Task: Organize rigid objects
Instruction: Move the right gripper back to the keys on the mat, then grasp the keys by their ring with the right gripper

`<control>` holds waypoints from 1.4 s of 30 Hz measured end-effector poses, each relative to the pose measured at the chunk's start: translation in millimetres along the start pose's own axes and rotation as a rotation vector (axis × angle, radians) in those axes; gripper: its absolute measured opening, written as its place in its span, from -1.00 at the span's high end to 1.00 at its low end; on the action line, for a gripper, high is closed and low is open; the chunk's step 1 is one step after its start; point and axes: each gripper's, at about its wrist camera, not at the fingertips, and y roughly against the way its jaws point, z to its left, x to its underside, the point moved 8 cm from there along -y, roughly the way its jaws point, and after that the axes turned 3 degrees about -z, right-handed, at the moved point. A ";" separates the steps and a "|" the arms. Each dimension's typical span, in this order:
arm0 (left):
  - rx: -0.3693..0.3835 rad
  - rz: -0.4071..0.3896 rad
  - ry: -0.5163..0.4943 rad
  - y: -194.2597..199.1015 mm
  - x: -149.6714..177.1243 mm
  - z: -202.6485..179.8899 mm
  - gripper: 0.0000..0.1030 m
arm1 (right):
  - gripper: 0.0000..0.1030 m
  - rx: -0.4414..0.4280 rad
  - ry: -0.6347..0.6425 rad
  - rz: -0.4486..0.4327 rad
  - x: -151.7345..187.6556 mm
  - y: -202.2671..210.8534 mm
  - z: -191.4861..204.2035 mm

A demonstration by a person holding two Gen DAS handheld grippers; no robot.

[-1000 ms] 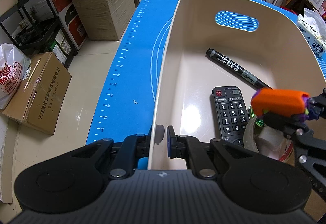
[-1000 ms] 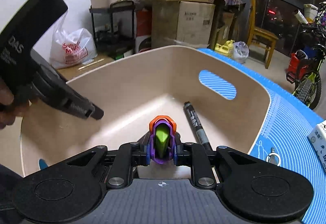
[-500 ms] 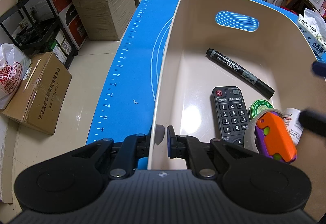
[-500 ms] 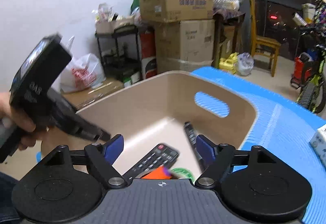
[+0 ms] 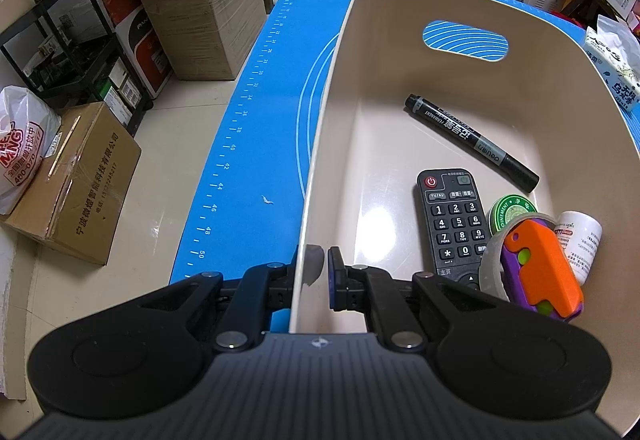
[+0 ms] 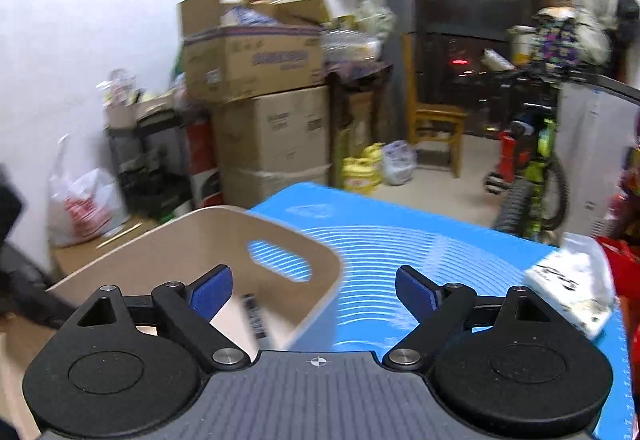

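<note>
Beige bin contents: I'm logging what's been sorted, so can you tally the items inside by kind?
Marker: 1
Remote control: 1
Green ointment tin: 1
Tape roll: 1
Orange and purple toy: 1
White bottle: 1
Total: 6
</note>
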 end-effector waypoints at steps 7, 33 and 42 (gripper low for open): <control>-0.004 0.003 -0.005 -0.8 0.6 0.3 0.80 | -0.74 0.114 -0.119 0.048 30.8 -31.1 -63.9; -0.003 0.016 -0.013 -3.1 1.3 -2.0 0.80 | 0.14 0.089 -0.011 0.252 99.9 -103.1 -68.3; -0.004 0.016 -0.014 -3.1 1.2 -2.3 0.80 | 0.25 0.071 0.102 0.267 96.3 -97.8 -56.5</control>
